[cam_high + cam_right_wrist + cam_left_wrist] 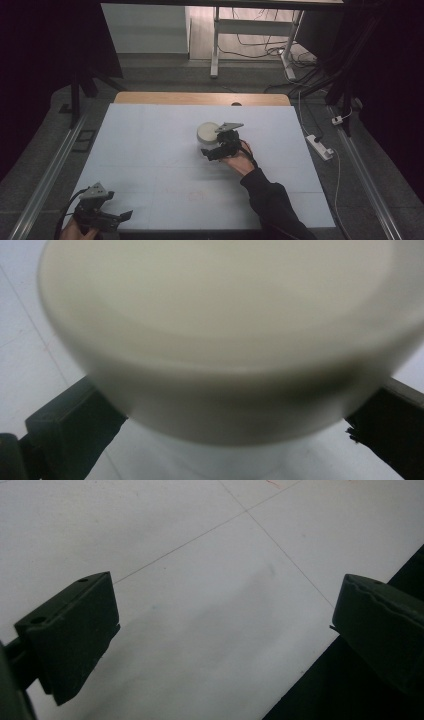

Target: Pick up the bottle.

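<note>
A cream-white round container [208,133] stands on the white table sheet [150,150] near the middle. In the right gripper view the container [220,330] is very close and blurred, with a wide top above a narrower base. My right gripper [214,148] sits at its near side, open, with a jaw on each side of the base and a small gap showing. The right gripper [235,432] has dark fingers [70,430] low in that view. My left gripper [118,218] hovers open at the front left corner; the left gripper [225,630] holds nothing above the bare sheet.
The sheet's front edge [320,655] runs just under the left gripper, with dark floor beyond. A wooden table strip [200,98] shows at the back. A power strip [320,146] and cables lie on the floor at the right. Metal rails [47,175] flank the table.
</note>
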Available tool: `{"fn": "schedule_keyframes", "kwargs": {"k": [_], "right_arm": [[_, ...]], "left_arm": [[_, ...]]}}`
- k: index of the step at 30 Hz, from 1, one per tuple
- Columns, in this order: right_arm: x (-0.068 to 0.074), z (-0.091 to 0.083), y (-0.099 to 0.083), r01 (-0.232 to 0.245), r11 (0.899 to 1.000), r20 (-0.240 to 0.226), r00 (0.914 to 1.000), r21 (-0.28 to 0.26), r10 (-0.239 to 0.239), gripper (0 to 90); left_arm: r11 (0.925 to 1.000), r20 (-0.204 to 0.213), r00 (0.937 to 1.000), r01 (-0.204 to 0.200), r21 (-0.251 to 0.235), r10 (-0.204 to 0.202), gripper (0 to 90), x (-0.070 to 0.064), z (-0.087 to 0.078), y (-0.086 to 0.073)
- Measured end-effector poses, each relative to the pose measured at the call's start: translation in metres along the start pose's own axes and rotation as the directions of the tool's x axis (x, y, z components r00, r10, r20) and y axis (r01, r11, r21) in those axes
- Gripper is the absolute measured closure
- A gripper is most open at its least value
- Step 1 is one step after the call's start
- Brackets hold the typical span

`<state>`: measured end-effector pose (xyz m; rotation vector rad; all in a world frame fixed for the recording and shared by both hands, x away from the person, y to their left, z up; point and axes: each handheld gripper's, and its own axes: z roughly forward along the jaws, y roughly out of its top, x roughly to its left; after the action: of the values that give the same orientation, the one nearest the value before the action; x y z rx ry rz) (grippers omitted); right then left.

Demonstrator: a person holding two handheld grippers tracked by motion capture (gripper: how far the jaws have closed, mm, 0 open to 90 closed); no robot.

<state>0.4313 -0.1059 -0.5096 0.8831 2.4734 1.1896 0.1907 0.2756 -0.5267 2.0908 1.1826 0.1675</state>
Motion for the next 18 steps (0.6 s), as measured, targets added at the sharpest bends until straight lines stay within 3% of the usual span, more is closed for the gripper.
{"fn": "schedule_keyframes", "kwargs": {"k": [14, 18], "right_arm": [[0.001, 0.012, 0.003, 0.015, 1.0, -0.01, 0.9998, 0.0, -0.015, 0.0], [0.001, 0.01, 0.005, 0.015, 1.0, -0.022, 0.9996, -0.023, -0.016, 0.0]], "left_arm": [[1.0, 0.003, 1.0, -0.003, 0.003, 0.003, 0.0, 0.0, 0.0, 0.0], [1.0, 0.004, 1.0, -0.004, 0.004, 0.004, 0.0, 0.0, 0.001, 0.0]]}}
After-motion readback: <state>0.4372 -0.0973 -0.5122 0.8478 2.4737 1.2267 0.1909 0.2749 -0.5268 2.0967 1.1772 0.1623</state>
